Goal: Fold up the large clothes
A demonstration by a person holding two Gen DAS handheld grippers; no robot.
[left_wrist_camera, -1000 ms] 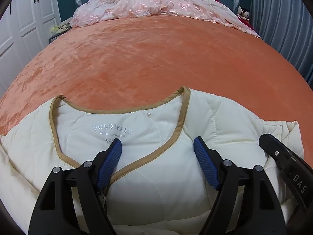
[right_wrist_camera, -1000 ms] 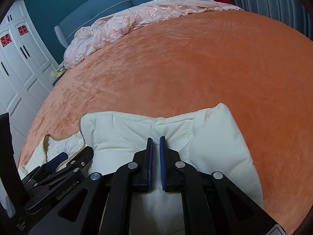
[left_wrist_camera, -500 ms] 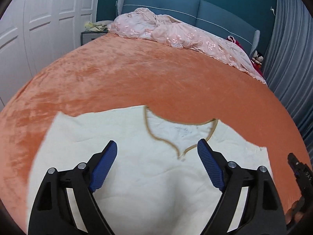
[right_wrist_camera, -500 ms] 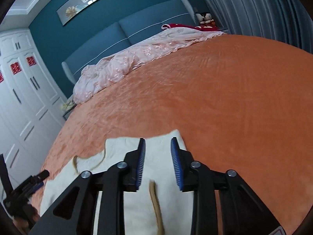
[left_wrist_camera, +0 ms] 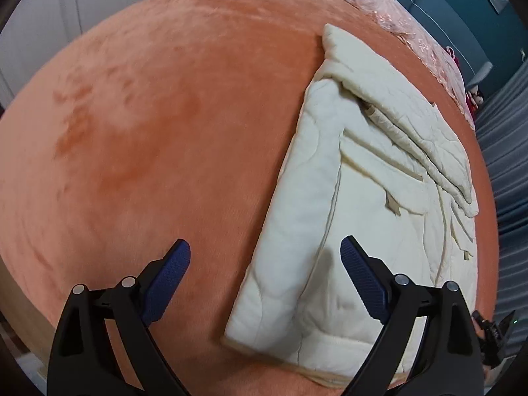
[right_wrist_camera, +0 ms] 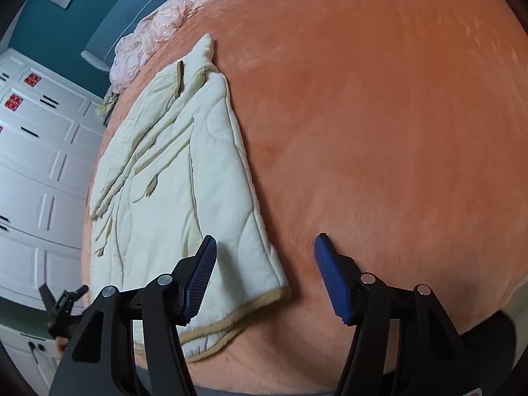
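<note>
A cream quilted jacket (left_wrist_camera: 373, 178) with tan trim lies flat on the orange bedspread (left_wrist_camera: 148, 125), its sleeves folded in over the body. My left gripper (left_wrist_camera: 267, 259) hovers over the jacket's near left corner. Its jaws are opening and the pads touch nothing. In the right wrist view the jacket (right_wrist_camera: 184, 171) stretches away at the left. My right gripper (right_wrist_camera: 265, 259) hangs above its near right hem corner. These jaws are also opening and press on no cloth. Each gripper shows small at the edge of the other's view, the right gripper (left_wrist_camera: 491, 330) and the left gripper (right_wrist_camera: 62, 303).
Pink lace bedding (right_wrist_camera: 158, 29) is heaped at the head of the bed below a blue headboard (right_wrist_camera: 132, 16). White wardrobe doors (right_wrist_camera: 36, 171) stand to the left, grey curtains (left_wrist_camera: 508, 138) to the right. The bed's near edge runs just under both grippers.
Both grippers drew back from the collar end to the hem end of the jacket. The right gripper went from shut on the fabric to open. The left one spread wider.
</note>
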